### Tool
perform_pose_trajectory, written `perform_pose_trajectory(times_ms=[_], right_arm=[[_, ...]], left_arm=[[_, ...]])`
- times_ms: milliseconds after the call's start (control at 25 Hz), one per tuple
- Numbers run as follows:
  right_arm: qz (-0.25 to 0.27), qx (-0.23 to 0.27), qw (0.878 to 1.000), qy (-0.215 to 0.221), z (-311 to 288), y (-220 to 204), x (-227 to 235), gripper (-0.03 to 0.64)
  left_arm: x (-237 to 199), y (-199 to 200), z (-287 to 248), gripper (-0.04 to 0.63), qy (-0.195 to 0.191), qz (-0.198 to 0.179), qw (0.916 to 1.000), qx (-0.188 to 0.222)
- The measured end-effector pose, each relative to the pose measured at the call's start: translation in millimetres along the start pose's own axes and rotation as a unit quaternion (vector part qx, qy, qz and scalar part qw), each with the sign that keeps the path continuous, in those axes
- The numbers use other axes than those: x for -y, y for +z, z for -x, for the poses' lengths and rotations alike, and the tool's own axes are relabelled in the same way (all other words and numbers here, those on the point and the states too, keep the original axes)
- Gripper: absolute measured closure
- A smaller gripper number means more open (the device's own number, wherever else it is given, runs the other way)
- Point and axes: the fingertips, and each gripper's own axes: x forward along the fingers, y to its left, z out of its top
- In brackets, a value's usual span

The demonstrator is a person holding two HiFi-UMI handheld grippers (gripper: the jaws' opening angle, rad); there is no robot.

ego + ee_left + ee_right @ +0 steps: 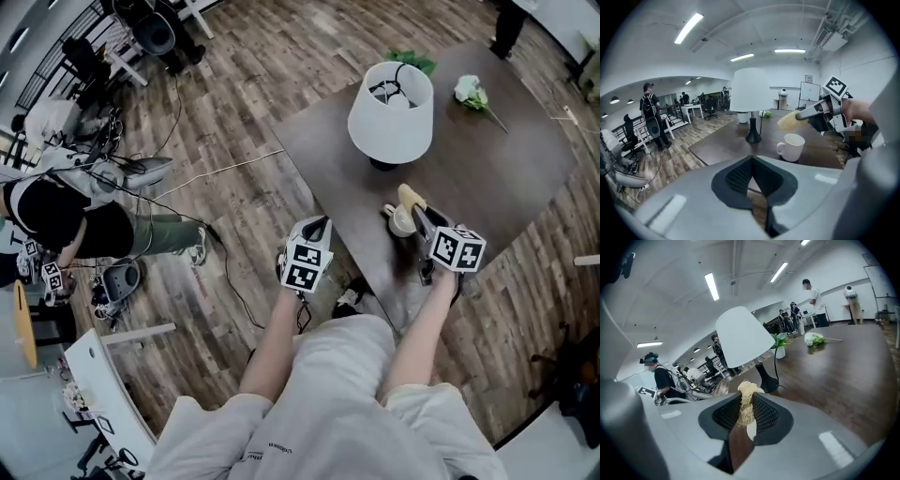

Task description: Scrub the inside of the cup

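Observation:
A white cup [401, 222] [792, 146] stands upright near the front edge of the dark table [506, 169]. My right gripper [420, 223] [746, 405] is shut on a brush with a pale yellow fibrous head [411, 197] [790, 121] [746, 397]. The brush head hangs just above the cup's rim, outside the cup. My left gripper [317, 227] [752, 164] is off the table's left edge, over the floor, jaws together with nothing between them. It points towards the cup from about a hand's width away.
A lamp with a white shade [390, 111] [751, 91] stands just behind the cup. A white flower [471, 91] and a green plant [412, 62] lie further back. A person [66, 211] crouches at the left among cables on the wooden floor.

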Motion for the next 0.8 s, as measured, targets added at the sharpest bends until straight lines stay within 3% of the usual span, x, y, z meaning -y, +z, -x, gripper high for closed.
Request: perform_pose_trajectory(times_ms=[200,440,520,640,720,800], right_arm=[[-0.011,0.011,1.000,-0.022,-0.7,3.6,11.2,0.522],[-0.016,0.023,0.997,-0.069,27.2,-2.6,28.2,0.522],[-0.008,0.028,0.995,-0.099,43.1,-3.1,32.7,0.522],[-0.009,0.040,0.986,-0.162,80.9,-12.3,47.4,0.522],[-0.038,0.049,0.980,-0.190,101.2,-24.3,55.7,0.522],[-0.069,0.046,0.974,-0.209,108.9,-35.1,59.7,0.522]], left_arm=[[-0.1,10.0,-22.0,0.594,-0.024,-0.012,0.9996,0.003],[24.3,28.0,-53.4,0.594,-0.103,-0.047,0.9933,0.024],[21.9,32.4,-62.9,0.594,-0.125,-0.066,0.9895,0.031],[24.1,41.4,-81.1,0.594,-0.150,-0.065,0.9860,0.035],[38.6,48.9,-96.3,0.595,-0.188,-0.068,0.9790,0.040],[56.7,53.7,-109.7,0.595,-0.239,-0.086,0.9663,0.039]])
